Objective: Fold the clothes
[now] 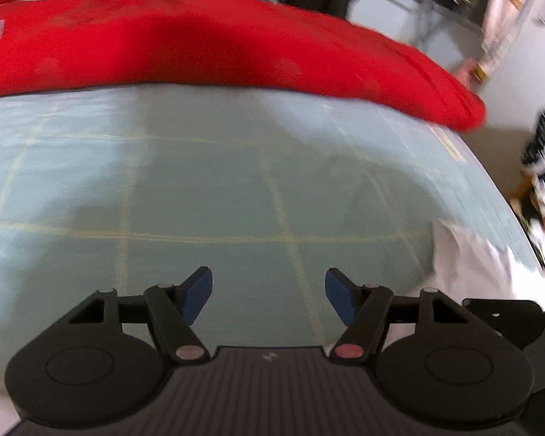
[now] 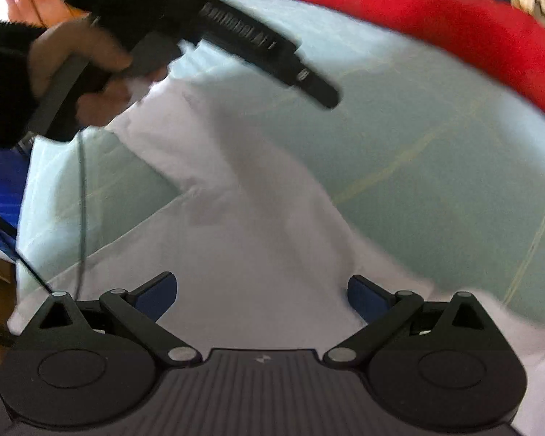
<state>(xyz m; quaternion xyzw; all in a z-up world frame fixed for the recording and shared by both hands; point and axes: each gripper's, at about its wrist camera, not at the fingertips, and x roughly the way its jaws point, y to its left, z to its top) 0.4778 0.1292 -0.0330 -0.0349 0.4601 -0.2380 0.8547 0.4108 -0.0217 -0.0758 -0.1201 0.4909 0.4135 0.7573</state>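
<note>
Closest to us in the right wrist view, our right gripper [image 2: 261, 299] hangs over the white garment [image 2: 243, 225] with its blue pads spread wide and nothing between them; the cloth lies below the fingers, not pinched. We read this as a reach toward the near part of the garment, jaws opened beforehand so they can drop over an edge.

Our left gripper [image 1: 269, 298] shows the same way in its own view: fingers well apart, empty, poised over the bare green mat [image 1: 200, 181] with its pale grid lines. Only a corner of the white garment reaches into that view at lower right, so this gripper stands beside the cloth, not over it.

Further out in the right view, the white garment runs as a long rumpled strip across the mat toward our left hand [image 2: 87, 72], which grips the other tool's handle above the cloth's far end. Blur makes it hard to tell whether that end is a sleeve or a hem, and we would not swear to either. It is spread but not yet flat, so the folding seems barely started.

Beyond, a red garment [image 1: 236, 47] lies in a heap along the far edge of the mat, well apart from the white one, probably set aside to keep the working area free.
</note>
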